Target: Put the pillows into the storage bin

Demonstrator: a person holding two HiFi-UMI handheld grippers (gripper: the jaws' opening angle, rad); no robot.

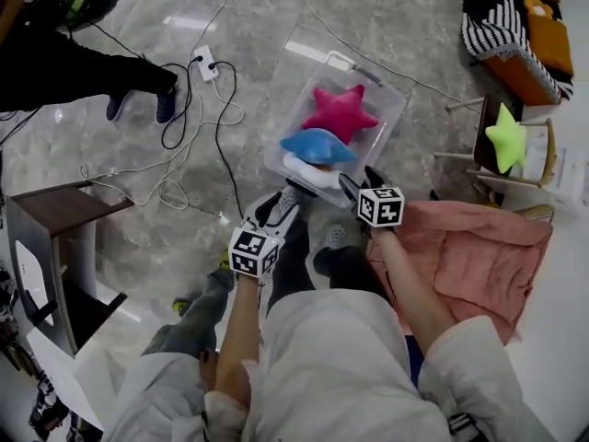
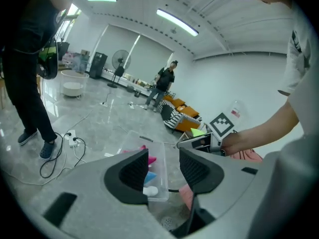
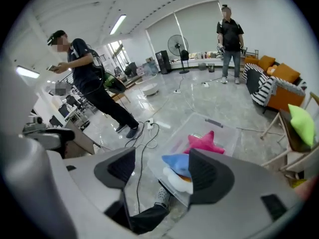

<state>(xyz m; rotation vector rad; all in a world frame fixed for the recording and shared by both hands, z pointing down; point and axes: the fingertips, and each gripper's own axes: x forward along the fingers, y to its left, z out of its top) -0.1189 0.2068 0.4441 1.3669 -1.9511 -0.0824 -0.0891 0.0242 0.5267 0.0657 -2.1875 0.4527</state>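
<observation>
Pillows already fill most of the clear storage bin (image 1: 390, 98), which stands on the floor (image 1: 276, 26) just ahead of the person's feet. A pink star pillow (image 1: 340, 111) lies toward its far end. A blue pillow (image 1: 317, 145) sits in the middle. At the near edge is a white pillow (image 1: 308, 171), though I cannot tell whether it is a separate piece or part of the blue one. They overlap loosely, which suggests they were dropped in rather than arranged, and the far corner probably has room for one more. The left hand-held gripper (image 2: 163, 158) is released, its jaws apart with nothing between the pads. The right hand-held gripper (image 3: 162, 166) is likewise released and empty. Both hang above the bin's near edge and point down at it, a posture that fits letting go, not reaching. A green star pillow (image 1: 505, 137) rests on the seat of a chair (image 1: 549, 155) well apart from the bin, off to the right beyond a pink cloth (image 1: 469, 247), so the task looks unfinished and that pillow seems the likely next pick. As for writing, nothing legible appears. The marker cubes (image 1: 253, 251) carry only black-and-white square patterns, and the bin shows no brand or label that can be read from here.
</observation>
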